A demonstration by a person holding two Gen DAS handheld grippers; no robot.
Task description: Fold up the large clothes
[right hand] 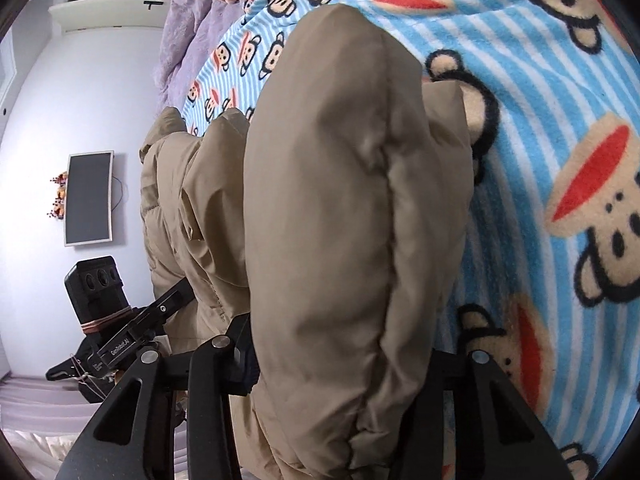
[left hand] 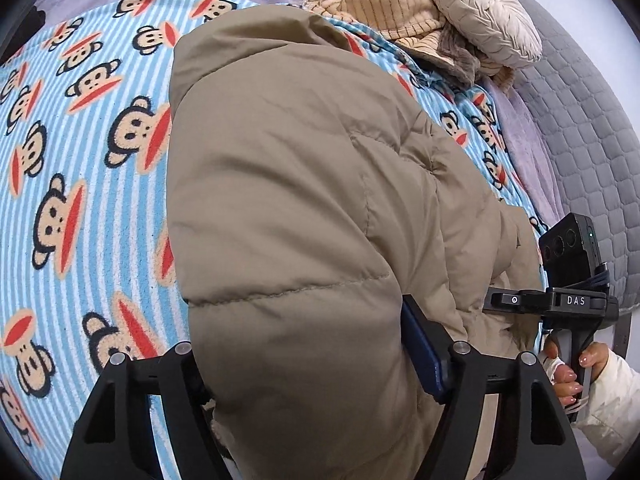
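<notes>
Gripping a tan puffer jacket [left hand: 288,184] from both ends, the left gripper [left hand: 316,364] and right gripper [right hand: 344,360] each stand clamped on a thick roll of padding. The jacket's long axis runs straight ahead of both tools, across a monkey-print blanket [left hand: 80,160], each arm equally near.

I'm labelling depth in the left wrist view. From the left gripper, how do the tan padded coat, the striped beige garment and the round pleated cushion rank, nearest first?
1. Tan padded coat: between the left gripper fingers.
2. Striped beige garment: beyond the coat, upper right.
3. Round pleated cushion: right of the garment, roughly as far; too close to call.
</notes>
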